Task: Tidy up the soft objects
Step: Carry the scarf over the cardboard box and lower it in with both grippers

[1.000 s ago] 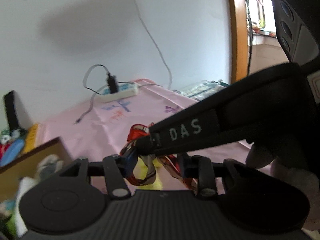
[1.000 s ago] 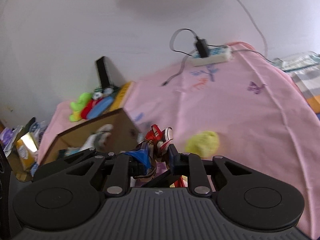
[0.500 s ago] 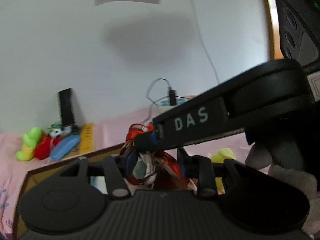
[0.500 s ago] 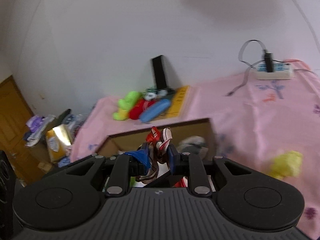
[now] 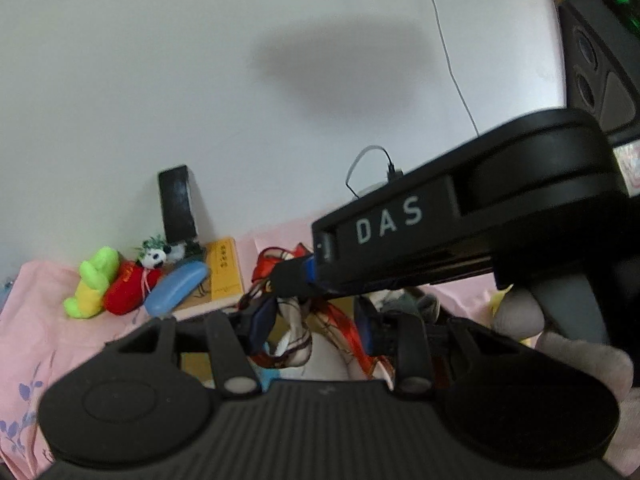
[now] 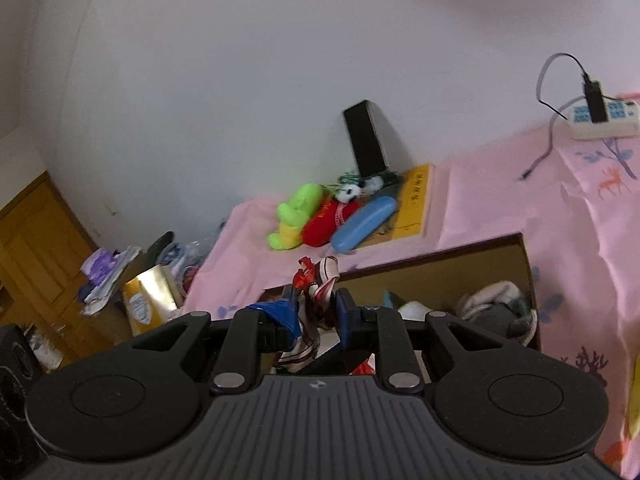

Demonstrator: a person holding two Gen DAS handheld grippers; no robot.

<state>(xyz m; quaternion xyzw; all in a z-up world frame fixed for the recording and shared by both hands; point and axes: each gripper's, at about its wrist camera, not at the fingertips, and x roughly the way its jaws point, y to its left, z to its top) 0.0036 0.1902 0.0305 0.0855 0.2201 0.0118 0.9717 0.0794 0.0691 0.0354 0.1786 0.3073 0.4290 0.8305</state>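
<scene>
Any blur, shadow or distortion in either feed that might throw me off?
Left wrist view: the right gripper blocks the right side, a soft shadow falls on the wall. Right wrist view: fisheye bends the cardboard box rim; the right edge smears.
</scene>
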